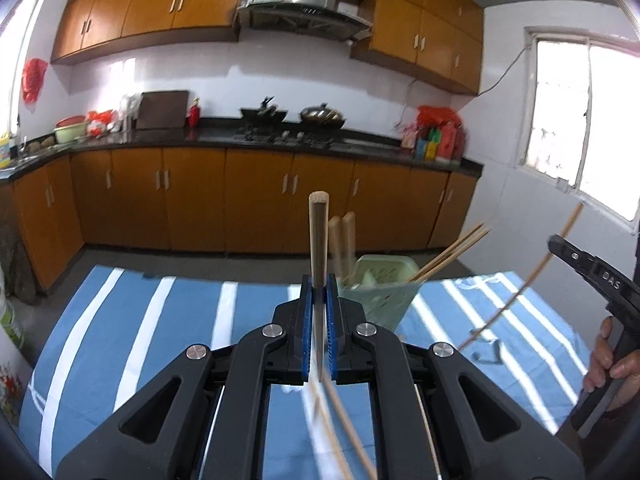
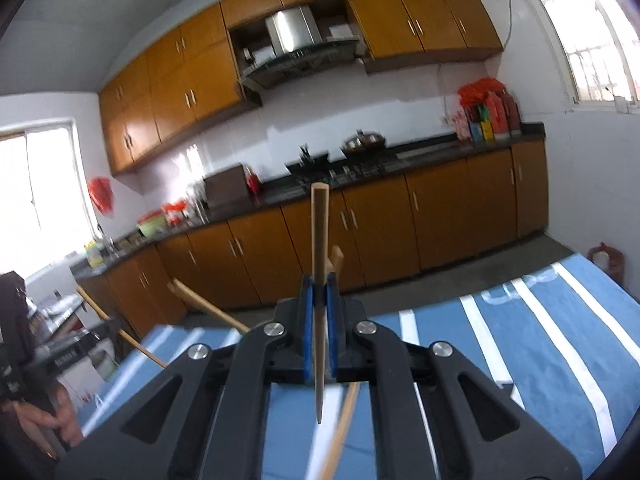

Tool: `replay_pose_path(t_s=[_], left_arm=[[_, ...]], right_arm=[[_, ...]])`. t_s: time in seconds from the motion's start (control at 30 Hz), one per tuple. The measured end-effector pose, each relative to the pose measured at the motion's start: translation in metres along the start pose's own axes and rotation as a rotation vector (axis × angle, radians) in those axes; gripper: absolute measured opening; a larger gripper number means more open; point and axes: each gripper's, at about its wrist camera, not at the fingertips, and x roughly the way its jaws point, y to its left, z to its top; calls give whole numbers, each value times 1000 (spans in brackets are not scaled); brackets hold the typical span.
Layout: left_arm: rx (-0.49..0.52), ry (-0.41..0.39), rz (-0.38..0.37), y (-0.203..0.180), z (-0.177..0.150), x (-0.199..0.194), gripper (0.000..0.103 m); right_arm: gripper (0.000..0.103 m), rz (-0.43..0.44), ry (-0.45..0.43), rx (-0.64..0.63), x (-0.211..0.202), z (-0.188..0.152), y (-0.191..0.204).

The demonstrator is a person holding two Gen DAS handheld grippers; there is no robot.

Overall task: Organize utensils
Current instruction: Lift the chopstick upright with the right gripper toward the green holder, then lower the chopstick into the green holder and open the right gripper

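Observation:
My left gripper (image 1: 319, 286) is shut on a wooden chopstick (image 1: 318, 236) that stands upright between its blue pads. Just beyond it a pale green utensil holder (image 1: 380, 294) sits on the blue striped cloth (image 1: 160, 320), with two wooden handles (image 1: 342, 244) and several chopsticks (image 1: 452, 254) leaning out of it. My right gripper (image 2: 319, 292) is shut on another wooden chopstick (image 2: 319, 248), also upright; that chopstick shows curved at the right of the left wrist view (image 1: 532, 276). Another chopstick (image 2: 344, 428) lies on the cloth beneath the right gripper.
Behind the table runs a kitchen counter (image 1: 280, 140) with woks, a cutting board and bottles over orange cabinets (image 1: 192, 196). A window (image 1: 580, 120) is on the right wall. A dark small object (image 1: 490, 354) lies on the cloth at right.

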Motion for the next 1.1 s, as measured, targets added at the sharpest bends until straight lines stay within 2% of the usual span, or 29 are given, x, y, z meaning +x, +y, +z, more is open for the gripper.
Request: replay_pose_path(t_s=[0.2,0.4,0.7,1.1], left_arm=[[-4,-123,-39,-25,33,-1,7],[-45,-214,-20,-33,63,17,7],[-72,-118,-16,-29,57,69,7],[-64,-27,-9,-26,42,94,7]], right_arm=[[8,26,-143,1,2,31,23],[7,-2,-215,-12,27,48,34],[7,-22,-109,-27,92,38,30],[8,-26,-1,-33,120,13,32]])
